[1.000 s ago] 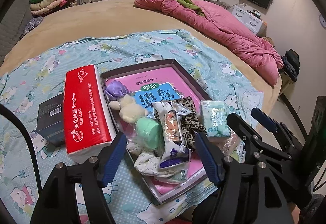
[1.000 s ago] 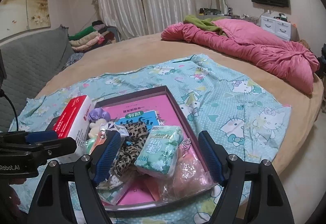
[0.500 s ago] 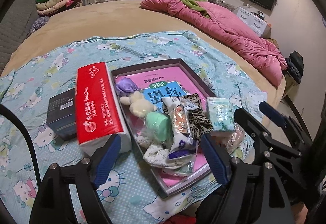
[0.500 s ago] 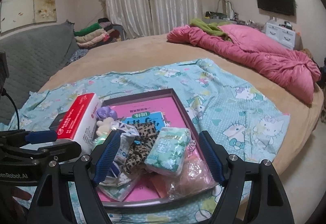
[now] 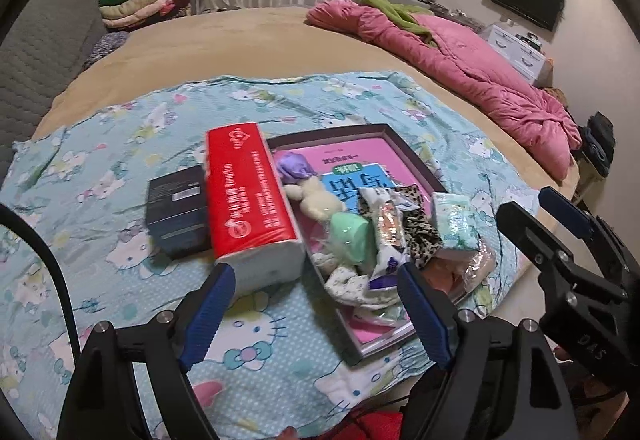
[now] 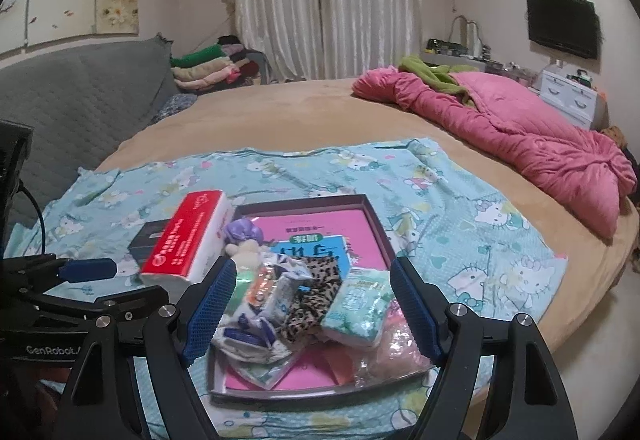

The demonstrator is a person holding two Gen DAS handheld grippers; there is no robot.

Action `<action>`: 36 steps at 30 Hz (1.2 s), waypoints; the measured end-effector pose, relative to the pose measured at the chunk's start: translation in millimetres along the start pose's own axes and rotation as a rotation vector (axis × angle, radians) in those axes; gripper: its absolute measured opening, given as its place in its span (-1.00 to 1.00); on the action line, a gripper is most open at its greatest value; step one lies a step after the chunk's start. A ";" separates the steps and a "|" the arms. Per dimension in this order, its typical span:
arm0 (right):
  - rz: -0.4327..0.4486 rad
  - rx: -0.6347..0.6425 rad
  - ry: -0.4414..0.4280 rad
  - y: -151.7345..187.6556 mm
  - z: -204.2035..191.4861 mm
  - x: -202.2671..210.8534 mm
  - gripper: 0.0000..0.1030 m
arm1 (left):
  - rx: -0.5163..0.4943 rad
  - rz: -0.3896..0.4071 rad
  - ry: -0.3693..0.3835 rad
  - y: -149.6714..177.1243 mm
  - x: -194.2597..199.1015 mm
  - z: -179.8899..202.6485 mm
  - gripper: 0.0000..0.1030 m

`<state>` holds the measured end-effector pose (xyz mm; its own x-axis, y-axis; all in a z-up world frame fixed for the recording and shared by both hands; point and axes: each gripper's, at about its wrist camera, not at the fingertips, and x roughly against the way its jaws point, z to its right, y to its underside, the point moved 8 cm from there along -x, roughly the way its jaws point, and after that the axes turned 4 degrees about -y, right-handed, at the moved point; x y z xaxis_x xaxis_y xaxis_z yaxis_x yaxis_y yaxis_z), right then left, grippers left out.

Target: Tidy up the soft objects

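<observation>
Tray [image 5: 404, 154] on the bed's cartoon-print sheet [image 5: 120, 144] gathers the soft objects in one heap, apparently so they stay together: one purple plush [image 5: 295, 165], one cream plush [image 5: 318, 196], one green puff [image 5: 352, 236], one leopard cloth [image 5: 420, 220], one tissue pack [image 5: 454, 220]. One red tissue box [image 5: 246, 196] sits just beside. Left gripper [image 5: 316, 314], its jaws just widened, and right gripper [image 6: 310, 310] hover with fingers spread, holding nothing.

My own arms cover the near edge of the box lid [image 6: 372, 214] and the pink packet [image 6: 396, 356]. The red tissue pack [image 5: 248, 200] hides part of the black box [image 5: 176, 212]. Small print on the booklet [image 5: 352, 180] is unreadable to me.
</observation>
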<state>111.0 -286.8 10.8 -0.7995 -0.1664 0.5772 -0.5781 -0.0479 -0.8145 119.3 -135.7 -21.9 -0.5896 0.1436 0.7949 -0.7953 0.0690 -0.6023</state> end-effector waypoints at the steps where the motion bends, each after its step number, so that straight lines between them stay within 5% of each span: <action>1: 0.000 0.007 -0.006 -0.6 -2.8 1.6 0.56 | 0.010 0.002 -0.004 0.9 3.5 -3.0 0.62; 17: 0.019 0.099 -0.064 -17.1 -33.9 33.8 0.58 | 0.071 -0.001 -0.067 35.9 43.1 -26.1 0.64; 36: -0.102 0.107 -0.055 37.8 -48.7 48.1 0.59 | 0.073 0.003 -0.089 53.5 64.1 -24.4 0.64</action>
<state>42.8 -248.6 10.6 -0.7255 -0.2088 0.6558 -0.6331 -0.1711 -0.7549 42.4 -98.7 -5.1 -0.5998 0.0548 0.7983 -0.7996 -0.0041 -0.6005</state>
